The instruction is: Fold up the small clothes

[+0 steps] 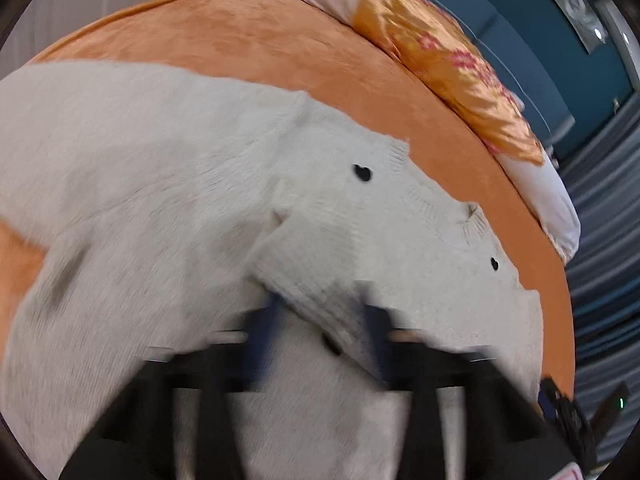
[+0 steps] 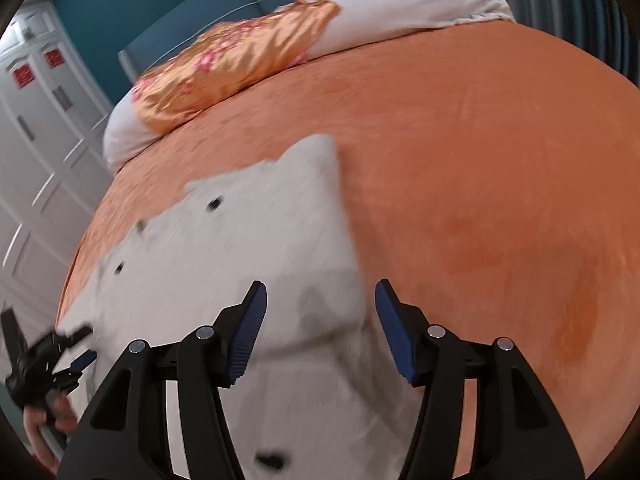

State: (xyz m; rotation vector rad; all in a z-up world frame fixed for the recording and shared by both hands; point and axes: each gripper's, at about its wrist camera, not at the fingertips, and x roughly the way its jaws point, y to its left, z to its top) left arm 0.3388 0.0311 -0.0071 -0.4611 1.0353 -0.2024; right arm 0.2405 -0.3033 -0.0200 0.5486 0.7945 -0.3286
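Folding under way: left tool [image 1: 320, 320] pinches a turned-over flap of the cardigan [image 1: 160, 160] on the bed [image 2: 480, 160]; right tool [image 2: 320, 332] spread, further folds remaining.

White cardigan [image 1: 160, 168], black buttons [image 1: 362, 173]; orange bedspread [image 2: 480, 140]; floral orange pillow [image 2: 236, 64].

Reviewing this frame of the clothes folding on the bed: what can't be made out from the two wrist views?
- Left gripper, left wrist view: motion blur smears its blue pads; a fold of the white knit cardigan lies between them, but the pinch itself is unreadable.
- Cardigan's near end: cut off by the bottom edge and the gripper bodies in both views.
- Cardigan's black buttons, right wrist view: blurred, shape unclear.
- Right gripper: open above the cardigan; contact unclear.
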